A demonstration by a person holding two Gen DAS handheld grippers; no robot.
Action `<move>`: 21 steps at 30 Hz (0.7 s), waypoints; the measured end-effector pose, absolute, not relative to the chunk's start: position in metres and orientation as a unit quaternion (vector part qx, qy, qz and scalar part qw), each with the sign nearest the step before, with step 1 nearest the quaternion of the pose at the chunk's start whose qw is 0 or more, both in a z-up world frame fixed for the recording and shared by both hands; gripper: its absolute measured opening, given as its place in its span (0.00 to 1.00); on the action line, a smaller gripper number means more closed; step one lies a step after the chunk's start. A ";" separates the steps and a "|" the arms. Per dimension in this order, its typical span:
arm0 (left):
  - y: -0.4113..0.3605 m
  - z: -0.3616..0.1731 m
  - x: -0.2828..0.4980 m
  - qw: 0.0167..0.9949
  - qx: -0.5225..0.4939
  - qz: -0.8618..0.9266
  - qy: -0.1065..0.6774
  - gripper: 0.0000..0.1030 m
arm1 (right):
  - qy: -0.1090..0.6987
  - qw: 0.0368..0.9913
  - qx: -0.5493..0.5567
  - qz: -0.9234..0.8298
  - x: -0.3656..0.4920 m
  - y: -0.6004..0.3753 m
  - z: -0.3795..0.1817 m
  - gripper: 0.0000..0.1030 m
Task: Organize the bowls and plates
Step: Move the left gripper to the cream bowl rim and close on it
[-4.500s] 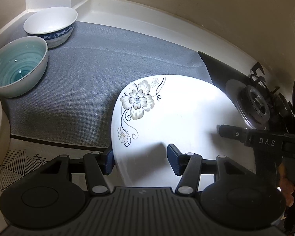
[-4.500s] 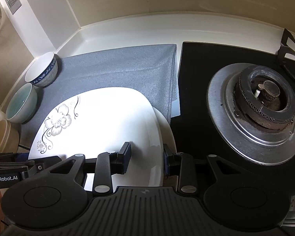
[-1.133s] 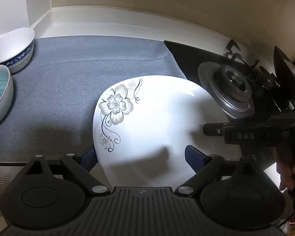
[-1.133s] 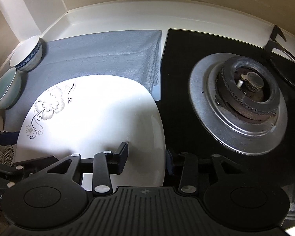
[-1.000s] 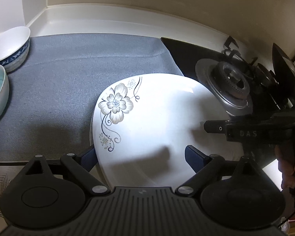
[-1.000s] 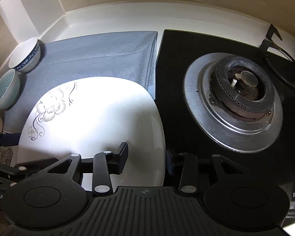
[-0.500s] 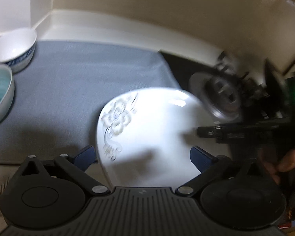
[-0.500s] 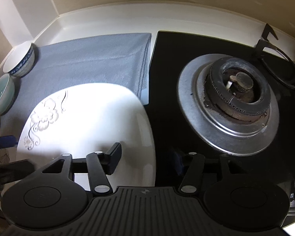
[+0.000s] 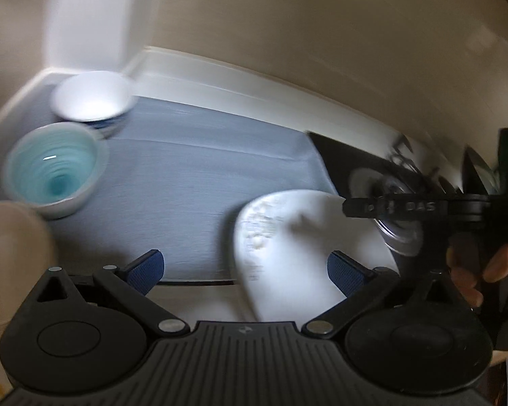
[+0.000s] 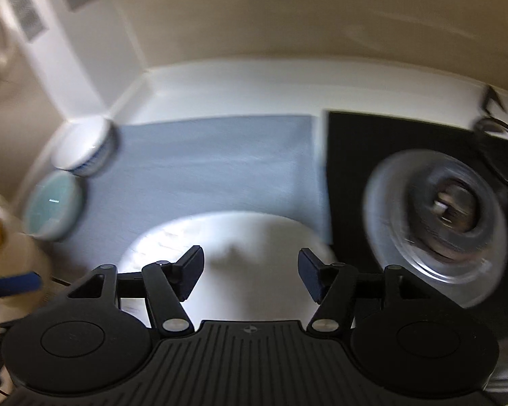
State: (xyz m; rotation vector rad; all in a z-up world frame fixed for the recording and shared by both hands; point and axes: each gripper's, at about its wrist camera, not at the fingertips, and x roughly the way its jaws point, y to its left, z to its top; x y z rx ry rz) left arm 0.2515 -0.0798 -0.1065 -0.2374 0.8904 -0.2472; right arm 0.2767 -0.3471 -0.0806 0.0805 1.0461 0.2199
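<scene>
**potwatcher:** So where's the plate [image 10: 254, 237] sitting? Both views are smeared with blur.

**dishrack_dan:** Flat on the counter, partly on the grey mat [image 9: 193, 189], right beside the black stove top [image 10: 389, 135]. Nothing is gripping it. The left gripper [image 9: 245, 269] has its jaws spread as wide as they go, with only the plate's left part showing in the gap between the blue pads and neither pad touching it. The right gripper [image 10: 250, 274] is opening its jaws too; the plate shows below them, pads clear of it.

**potwatcher:** And the bowls?

**dishrack_dan:** Teal bowl [image 9: 54, 172] and white bowl [image 9: 91, 101] with a blue pattern, side by side at the mat's far left corner (touching or just apart, can't tell through the blur). A beige container [image 9: 13, 247] sits nearer than the teal one. You can see fingers [image 9: 467, 280] wrapped round the right gripper's handle in the left view.
</scene>
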 end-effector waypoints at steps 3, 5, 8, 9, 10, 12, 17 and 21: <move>-0.046 -0.098 0.240 0.888 -0.145 -0.078 0.429 1.00 | 0.493 0.856 0.047 0.147 0.276 -0.319 -0.073 0.66; -0.025 -0.093 0.234 0.886 -0.161 -0.047 0.432 1.00 | 0.494 0.850 0.050 0.177 0.275 -0.295 -0.070 0.67; 0.010 -0.086 0.225 0.881 -0.178 0.007 0.438 1.00 | 0.498 0.838 0.045 0.218 0.273 -0.262 -0.070 0.69; 0.020 -0.083 0.222 0.879 -0.183 0.023 0.439 1.00 | 0.499 0.835 0.041 0.229 0.273 -0.251 -0.071 0.70; 0.030 -0.081 0.218 0.878 -0.187 0.037 0.439 1.00 | 0.501 0.831 0.037 0.238 0.271 -0.238 -0.073 0.70; 0.046 -0.080 0.216 0.873 -0.192 0.062 0.444 1.00 | 0.507 0.824 0.027 0.252 0.269 -0.215 -0.076 0.71; 0.082 -0.091 0.211 0.854 -0.196 0.106 0.471 1.00 | 0.521 0.811 0.015 0.266 0.260 -0.168 -0.087 0.72; 0.104 -0.102 0.202 0.846 -0.177 0.127 0.487 1.00 | 0.532 0.804 0.010 0.267 0.252 -0.142 -0.098 0.72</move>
